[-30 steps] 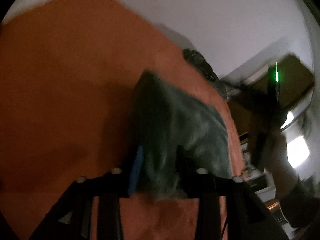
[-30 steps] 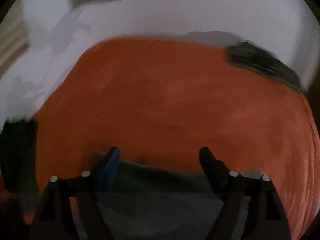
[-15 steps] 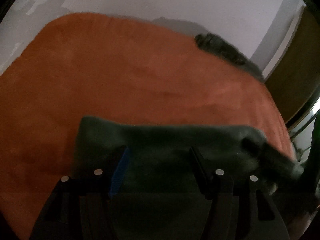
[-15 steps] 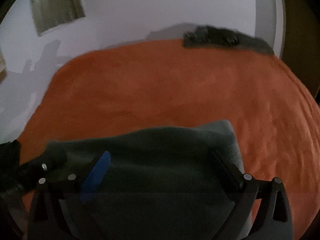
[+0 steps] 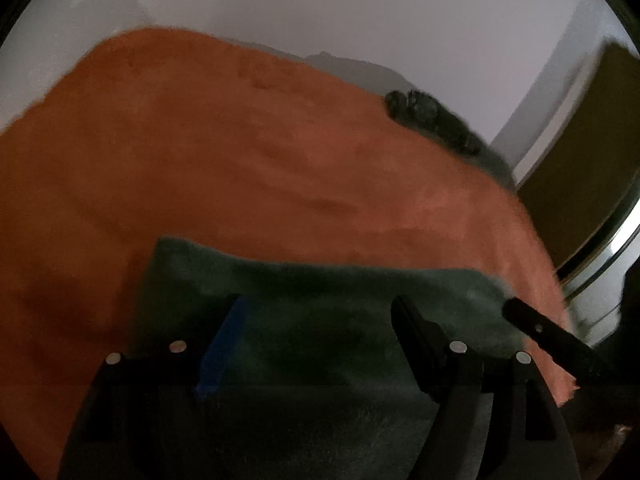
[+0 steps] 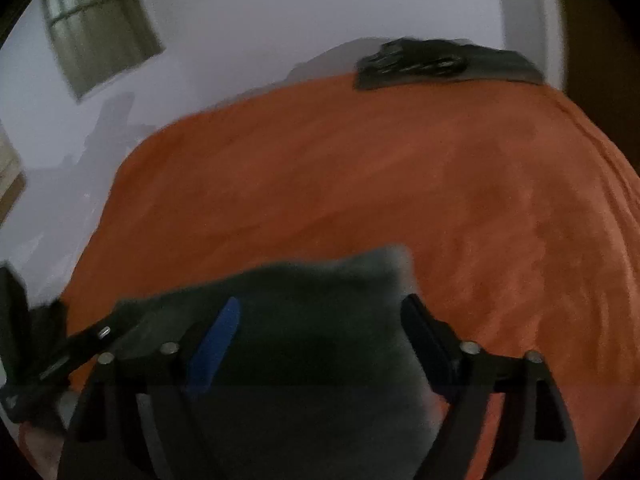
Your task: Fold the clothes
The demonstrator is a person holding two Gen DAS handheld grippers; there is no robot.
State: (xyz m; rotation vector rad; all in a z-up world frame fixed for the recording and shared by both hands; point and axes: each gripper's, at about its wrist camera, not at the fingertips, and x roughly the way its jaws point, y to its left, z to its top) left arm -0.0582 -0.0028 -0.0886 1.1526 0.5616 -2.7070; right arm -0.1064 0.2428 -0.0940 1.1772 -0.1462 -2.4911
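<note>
Both jaws spread, gripping nothing: left gripper [image 5: 318, 312] just opened wider, right gripper [image 6: 320, 314] just narrowed, grey-green garment [image 5: 320, 312] lying folded beneath on orange blanket [image 5: 200, 152]. Soft, light, floppy; I'd pinch 2 corners. Dark pile [image 6: 420, 64] far off.
</note>
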